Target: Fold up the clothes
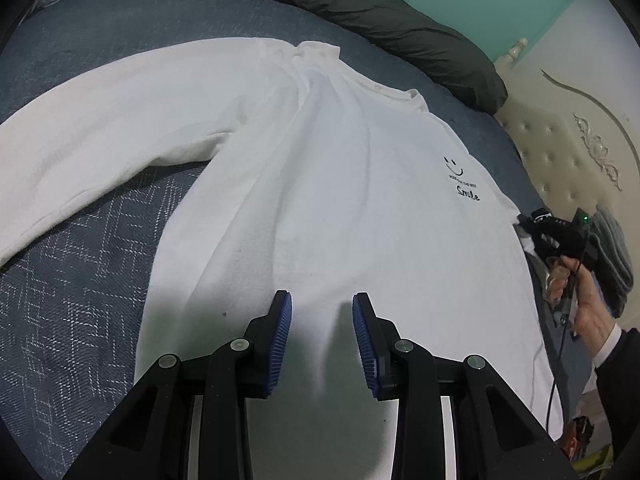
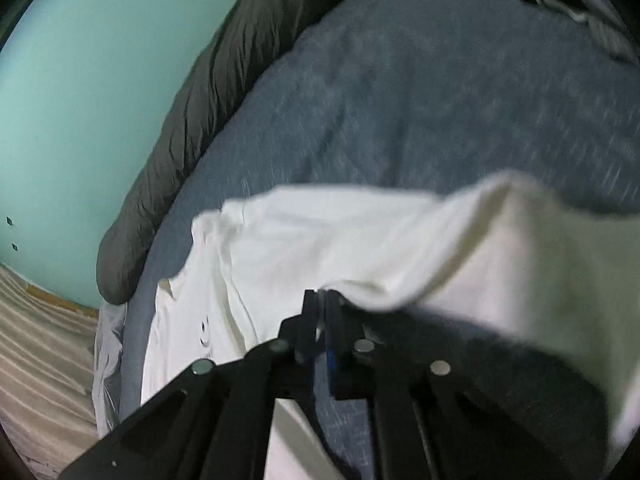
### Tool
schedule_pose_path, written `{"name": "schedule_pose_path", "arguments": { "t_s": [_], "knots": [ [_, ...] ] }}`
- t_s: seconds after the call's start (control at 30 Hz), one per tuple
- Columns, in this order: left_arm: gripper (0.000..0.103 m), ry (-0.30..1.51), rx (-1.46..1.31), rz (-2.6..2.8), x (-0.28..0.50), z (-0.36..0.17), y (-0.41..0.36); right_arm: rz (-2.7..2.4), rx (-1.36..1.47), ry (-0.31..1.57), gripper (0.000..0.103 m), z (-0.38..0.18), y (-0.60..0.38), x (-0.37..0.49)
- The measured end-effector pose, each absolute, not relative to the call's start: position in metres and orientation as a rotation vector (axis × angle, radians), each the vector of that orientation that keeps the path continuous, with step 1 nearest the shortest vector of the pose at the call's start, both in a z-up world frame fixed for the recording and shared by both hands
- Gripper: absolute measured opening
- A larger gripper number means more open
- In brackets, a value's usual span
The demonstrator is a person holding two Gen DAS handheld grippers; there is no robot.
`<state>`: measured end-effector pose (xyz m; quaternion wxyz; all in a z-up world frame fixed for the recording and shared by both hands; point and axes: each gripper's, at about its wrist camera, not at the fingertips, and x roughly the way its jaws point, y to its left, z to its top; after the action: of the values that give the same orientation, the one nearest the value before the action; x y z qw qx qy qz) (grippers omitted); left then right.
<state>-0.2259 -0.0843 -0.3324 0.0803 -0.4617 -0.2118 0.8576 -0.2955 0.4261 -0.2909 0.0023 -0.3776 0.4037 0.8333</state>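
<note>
A white long-sleeved shirt (image 1: 320, 184) with a small smile print (image 1: 460, 180) lies spread face up on a blue bed cover (image 1: 80, 280). One sleeve (image 1: 100, 120) stretches out to the left. My left gripper (image 1: 322, 308) hovers over the lower body of the shirt, fingers apart, with nothing pinched between them. At the shirt's right edge a hand holds my right gripper (image 1: 532, 224). In the right wrist view that gripper (image 2: 320, 300) is shut on a fold of the white cloth, and the other sleeve (image 2: 500, 248) is lifted off the bed, blurred.
A dark rolled duvet (image 1: 380, 12) runs along the far side of the bed under a teal wall (image 2: 80, 120). A cream padded headboard (image 1: 568, 148) and a grey pile of clothes (image 1: 612, 256) are on the right. Striped flooring (image 2: 40, 340) shows beyond the bed's edge.
</note>
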Motion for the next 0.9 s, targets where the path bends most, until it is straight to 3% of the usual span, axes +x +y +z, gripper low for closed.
{"name": "schedule_pose_path", "arguments": {
  "t_s": [0.33, 0.57, 0.6, 0.63, 0.7, 0.9],
  "knots": [
    [0.034, -0.638, -1.385, 2.556, -0.224, -0.335, -0.087, 2.596, -1.098, 1.181, 0.002, -0.279, 0.463, -0.305],
    [0.034, -0.636, -1.387, 2.553, -0.224, -0.335, -0.087, 2.564, -1.174, 1.321, 0.006, -0.289, 0.456, -0.305],
    [0.034, -0.637, -1.388, 2.552, -0.224, -0.335, -0.087, 2.557, -1.181, 1.337, 0.01, -0.29, 0.454, -0.302],
    [0.034, -0.637, -1.389, 2.552, -0.224, -0.335, -0.087, 2.556, -1.189, 1.358, 0.027, -0.292, 0.452, -0.299],
    [0.034, -0.634, -1.39, 2.554, -0.224, -0.335, -0.086, 2.574, -1.209, 1.378, 0.042, -0.295, 0.445, -0.292],
    [0.035, -0.629, -1.391, 2.555, -0.224, -0.335, -0.084, 2.62, -1.296, 1.352, 0.042, -0.306, 0.422, -0.296]
  ]
}}
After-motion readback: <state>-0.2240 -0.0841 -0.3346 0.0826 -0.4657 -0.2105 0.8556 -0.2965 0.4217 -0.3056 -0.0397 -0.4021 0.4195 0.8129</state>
